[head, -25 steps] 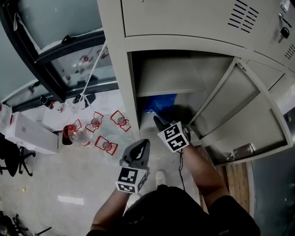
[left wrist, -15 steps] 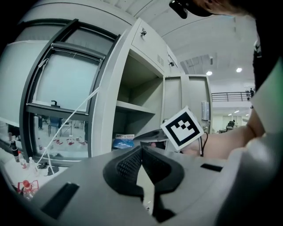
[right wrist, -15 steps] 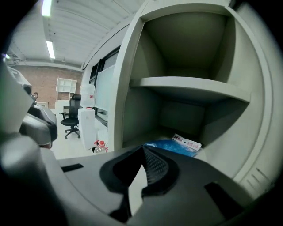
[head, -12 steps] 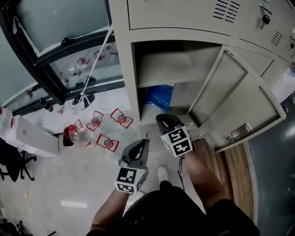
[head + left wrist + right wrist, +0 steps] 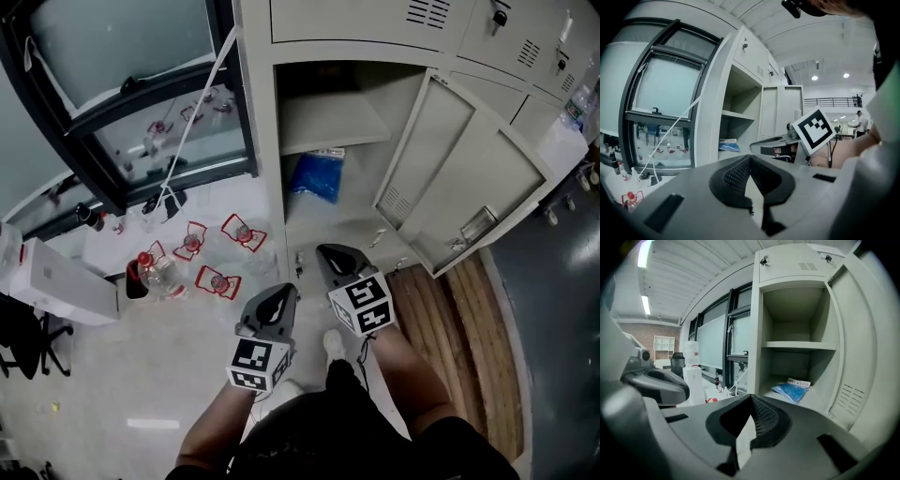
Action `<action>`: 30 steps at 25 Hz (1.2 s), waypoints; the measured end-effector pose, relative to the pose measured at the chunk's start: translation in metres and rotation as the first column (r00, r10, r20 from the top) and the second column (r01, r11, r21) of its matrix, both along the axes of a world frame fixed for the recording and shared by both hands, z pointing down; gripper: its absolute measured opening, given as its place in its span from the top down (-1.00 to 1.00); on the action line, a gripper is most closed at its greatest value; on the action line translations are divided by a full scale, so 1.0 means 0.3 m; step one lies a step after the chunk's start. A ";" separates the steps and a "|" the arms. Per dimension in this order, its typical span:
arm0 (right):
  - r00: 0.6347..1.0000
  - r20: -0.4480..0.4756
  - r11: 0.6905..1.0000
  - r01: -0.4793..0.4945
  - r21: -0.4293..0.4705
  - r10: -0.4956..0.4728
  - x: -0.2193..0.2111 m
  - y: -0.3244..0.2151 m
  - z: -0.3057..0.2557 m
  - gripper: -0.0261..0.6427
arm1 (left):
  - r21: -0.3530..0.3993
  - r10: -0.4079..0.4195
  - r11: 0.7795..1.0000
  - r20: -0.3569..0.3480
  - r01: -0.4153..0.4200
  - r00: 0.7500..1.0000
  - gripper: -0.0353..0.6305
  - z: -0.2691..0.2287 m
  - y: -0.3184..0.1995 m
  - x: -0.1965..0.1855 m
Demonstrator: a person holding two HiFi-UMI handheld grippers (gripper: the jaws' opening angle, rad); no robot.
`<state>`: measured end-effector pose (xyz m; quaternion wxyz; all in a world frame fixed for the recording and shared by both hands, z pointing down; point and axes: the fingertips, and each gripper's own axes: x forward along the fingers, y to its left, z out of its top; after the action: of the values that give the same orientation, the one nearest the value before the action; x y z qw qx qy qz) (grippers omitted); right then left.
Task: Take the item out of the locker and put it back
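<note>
Both grippers closed and empty before the open locker (image 5: 264,141), the blue bag (image 5: 315,176) inside.

The left gripper (image 5: 284,292) and the right gripper (image 5: 325,253) are side by side, near each other. Each has its jaws pressed together, with nothing between them. The blue bag lies ahead of the right gripper's tips, well apart from them, in the lower compartment of the locker, under the shelf (image 5: 328,122). The open door (image 5: 469,178) stands to the right of the right gripper. To the left of the left gripper, some bottles (image 5: 150,272) stand on the floor.
</note>
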<state>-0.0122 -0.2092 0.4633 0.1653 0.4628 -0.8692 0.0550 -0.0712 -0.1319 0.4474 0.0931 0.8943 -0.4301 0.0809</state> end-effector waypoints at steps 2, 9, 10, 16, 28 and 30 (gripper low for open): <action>1.000 0.014 1.000 -0.011 0.003 0.011 -0.011 0.048 0.000 0.92 | -0.001 0.012 1.000 0.008 -0.012 1.000 0.88 0.005 0.036 -0.013; 0.998 0.035 0.999 -0.046 -0.001 0.046 -0.021 0.200 0.004 0.92 | -0.014 0.047 0.999 0.017 -0.047 0.999 0.88 0.028 0.146 -0.033; 0.998 0.036 0.999 -0.049 0.001 0.049 -0.016 0.217 0.001 0.92 | -0.015 0.052 0.999 0.017 -0.052 0.999 0.88 0.029 0.159 -0.028; 0.997 0.058 0.998 -0.061 0.011 0.060 0.033 0.293 -0.041 0.92 | -0.003 0.060 0.998 0.008 -0.060 0.998 0.88 0.006 0.210 0.014; 0.996 0.086 1.000 0.023 0.022 -0.025 0.197 0.425 -0.079 0.92 | -0.005 -0.035 0.999 0.000 0.035 0.999 0.88 -0.011 0.287 0.184; 0.995 0.090 0.999 0.042 0.019 -0.044 0.233 0.452 -0.077 0.92 | -0.006 -0.056 0.998 -0.001 0.056 0.998 0.88 -0.012 0.308 0.221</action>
<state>0.0576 -0.0737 0.4401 0.1228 0.4424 -0.8860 0.0650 -0.0050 -0.0395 0.4437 0.0982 0.8817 -0.4547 0.0788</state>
